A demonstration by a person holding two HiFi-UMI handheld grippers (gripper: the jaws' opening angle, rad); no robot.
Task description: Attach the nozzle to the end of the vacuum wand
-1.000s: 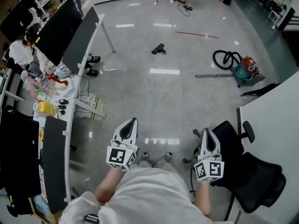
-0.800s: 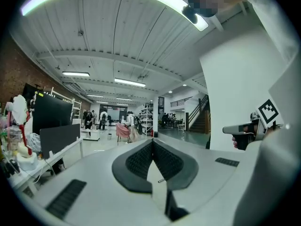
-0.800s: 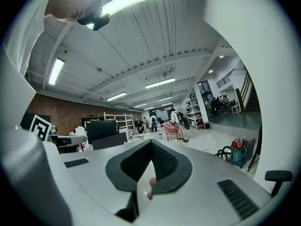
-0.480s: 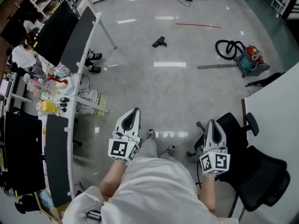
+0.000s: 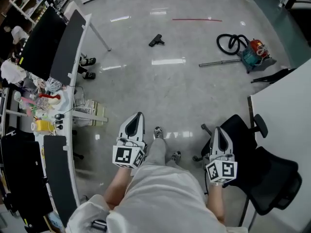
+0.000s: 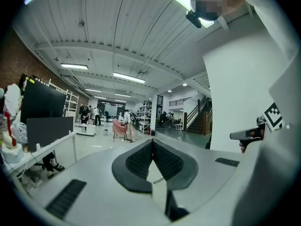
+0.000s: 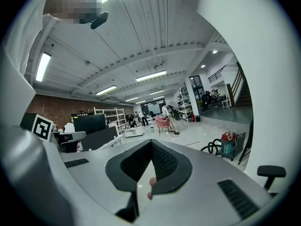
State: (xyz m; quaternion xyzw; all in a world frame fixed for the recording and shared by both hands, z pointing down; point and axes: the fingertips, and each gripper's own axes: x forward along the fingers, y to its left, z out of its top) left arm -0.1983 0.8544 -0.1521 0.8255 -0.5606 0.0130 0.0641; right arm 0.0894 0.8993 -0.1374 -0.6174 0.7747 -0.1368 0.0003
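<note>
The black nozzle (image 5: 156, 41) lies on the grey floor far ahead of me. Further right lies the thin metal wand (image 5: 219, 62), which runs to the red and teal vacuum cleaner (image 5: 252, 54) with its coiled black hose (image 5: 231, 43). My left gripper (image 5: 139, 115) and right gripper (image 5: 217, 129) are held at waist height, far short of these parts. Both are shut with nothing between the pads. In the left gripper view the left gripper (image 6: 151, 143) has its jaws closed together. The right gripper (image 7: 151, 143) looks the same in its own view, with the vacuum cleaner (image 7: 229, 142) in the distance.
A long desk with dark monitors (image 5: 73, 47) and clutter runs along the left. A black office chair (image 5: 262, 178) stands close at my right beside a white table (image 5: 286, 115). Someone's shoes (image 5: 83, 61) show under the desk. Shelves and people stand far back.
I have stepped forward over the floor, both grippers carried along at the same height. The desk and chair have slid back in the head view. Both grippers stay shut.
</note>
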